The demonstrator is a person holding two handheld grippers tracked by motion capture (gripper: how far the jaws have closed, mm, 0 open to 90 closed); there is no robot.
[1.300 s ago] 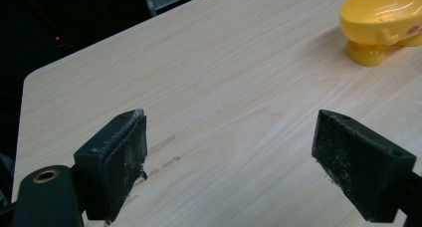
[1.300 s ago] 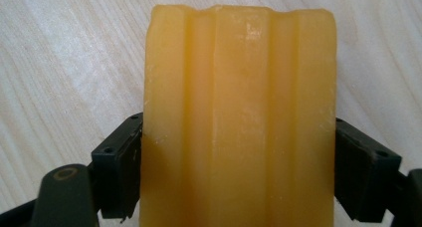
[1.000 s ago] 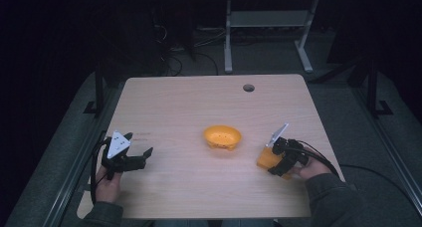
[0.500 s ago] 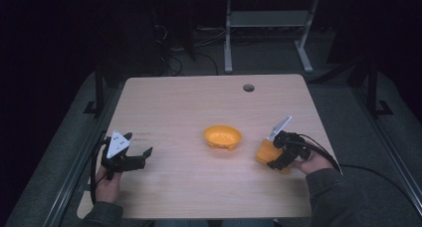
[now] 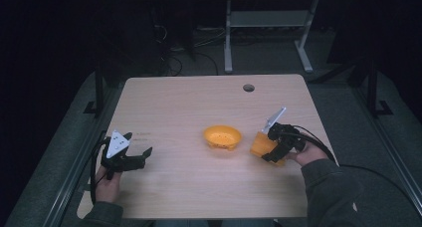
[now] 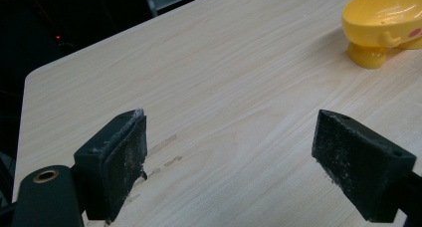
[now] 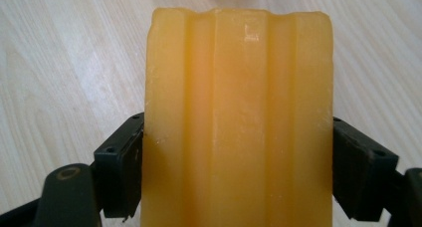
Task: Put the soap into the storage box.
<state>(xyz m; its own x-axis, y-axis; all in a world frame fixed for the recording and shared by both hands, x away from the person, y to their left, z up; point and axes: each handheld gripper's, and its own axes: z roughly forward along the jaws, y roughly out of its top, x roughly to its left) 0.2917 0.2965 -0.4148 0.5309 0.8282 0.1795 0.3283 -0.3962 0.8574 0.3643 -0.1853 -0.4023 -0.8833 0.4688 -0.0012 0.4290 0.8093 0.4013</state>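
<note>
We start with the table [image 5: 199, 187], a pale wood top with a small round cable hole [image 5: 248, 87] near its far edge and dark floor all around it. Next in size are our 2 forearms coming in from the near side, 1 at each corner, which keeps the middle free for the work.

At the centre stands the yellow bowl [image 5: 222, 136], a shallow dish on stubby feet, upright and open side up; we judge it the likely target for what we carry, since it sits within easy reach of both hands.

Just to its right, apart from it, is the orange block [image 5: 262, 143], a ribbed, waxy slab. Our right gripper [image 5: 273, 153] has its 2 jaws pressed against the block's 2 long sides low down, so most of the slab juts forward toward the bowl. Whether the block is just off the wood or resting on it, we cannot tell.

Our left gripper [image 5: 142, 156] waits near the table's left edge, its jaws spread wide with nothing between them, well apart from the bowl.
</note>
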